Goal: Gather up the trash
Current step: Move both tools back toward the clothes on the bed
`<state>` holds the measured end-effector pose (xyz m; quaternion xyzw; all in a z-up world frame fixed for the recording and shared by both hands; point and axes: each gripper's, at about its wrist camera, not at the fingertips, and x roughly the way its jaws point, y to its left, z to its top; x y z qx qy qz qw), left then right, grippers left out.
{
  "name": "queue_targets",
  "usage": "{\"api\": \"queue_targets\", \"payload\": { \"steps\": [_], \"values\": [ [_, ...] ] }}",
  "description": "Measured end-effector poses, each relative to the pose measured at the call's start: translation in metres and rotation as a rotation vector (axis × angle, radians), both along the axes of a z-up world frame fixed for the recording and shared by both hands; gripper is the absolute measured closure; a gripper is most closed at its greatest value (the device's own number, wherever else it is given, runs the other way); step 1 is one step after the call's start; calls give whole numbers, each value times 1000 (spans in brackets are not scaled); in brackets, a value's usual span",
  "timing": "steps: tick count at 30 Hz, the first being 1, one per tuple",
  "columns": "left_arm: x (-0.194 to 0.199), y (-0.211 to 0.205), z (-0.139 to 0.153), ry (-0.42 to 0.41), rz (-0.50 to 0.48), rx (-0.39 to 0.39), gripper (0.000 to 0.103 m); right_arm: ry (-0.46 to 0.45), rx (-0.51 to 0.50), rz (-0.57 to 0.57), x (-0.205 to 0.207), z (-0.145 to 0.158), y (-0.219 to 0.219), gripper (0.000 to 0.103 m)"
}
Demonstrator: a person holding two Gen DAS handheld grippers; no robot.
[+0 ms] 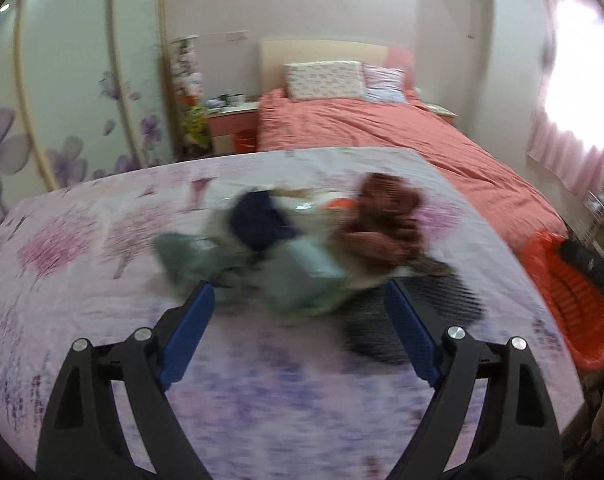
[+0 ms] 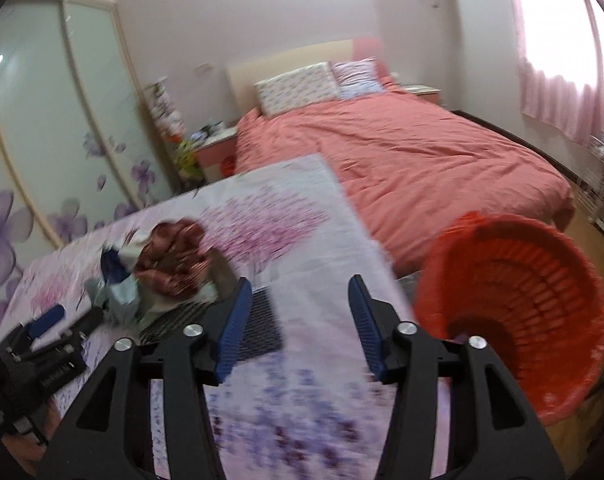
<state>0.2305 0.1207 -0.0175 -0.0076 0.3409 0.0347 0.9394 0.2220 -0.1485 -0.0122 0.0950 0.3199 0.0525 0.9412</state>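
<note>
Nearest you, both tools hang over the floral-cloth worktop with nothing between their blue pads. Your left tool is spread wide, empty, pointed at the trash pile. Your right tool stands part open, also empty, over bare cloth near the worktop's right edge.

Just past the left tool lies the trash pile, blurred: pale green crumpled paper, a dark blue piece, a reddish-brown crumpled wrapper on the right side. A black mesh mat sits on the cloth beside the pile, partly under it. In the right wrist view the pile sits left of the right tool, well apart from it, and the left tool shows at the far left edge.

Off the worktop's right edge stands an orange basket, mouth tilted toward the camera; contents cannot be made out.

Farther back, a bed with a salmon cover and two pillows, a nightstand, a sliding wardrobe with purple flowers, pink curtains.
</note>
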Motion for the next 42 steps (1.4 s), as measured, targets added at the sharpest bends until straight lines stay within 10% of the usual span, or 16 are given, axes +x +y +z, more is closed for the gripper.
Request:
{"api": "queue_targets", "payload": {
  "steps": [21, 30, 33, 35, 38, 42],
  "values": [
    [-6, 105, -43, 66, 174, -84, 18, 197, -127, 145, 54, -65, 96, 35],
    [7, 106, -54, 99, 181, -100, 18, 199, -131, 110, 50, -64, 80, 83],
    [10, 105, -56, 109, 183, -110, 18, 197, -92, 113, 51, -64, 76, 85],
    [10, 103, -56, 110, 181, -110, 18, 196, -72, 119, 50, -64, 77, 81],
    [12, 99, -55, 111, 179, -105, 18, 193, -63, 147, 49, -63, 85, 35],
    [13, 97, -57, 115, 178, -103, 18, 202, -159, 190, 49, -68, 108, 31]
  ]
}}
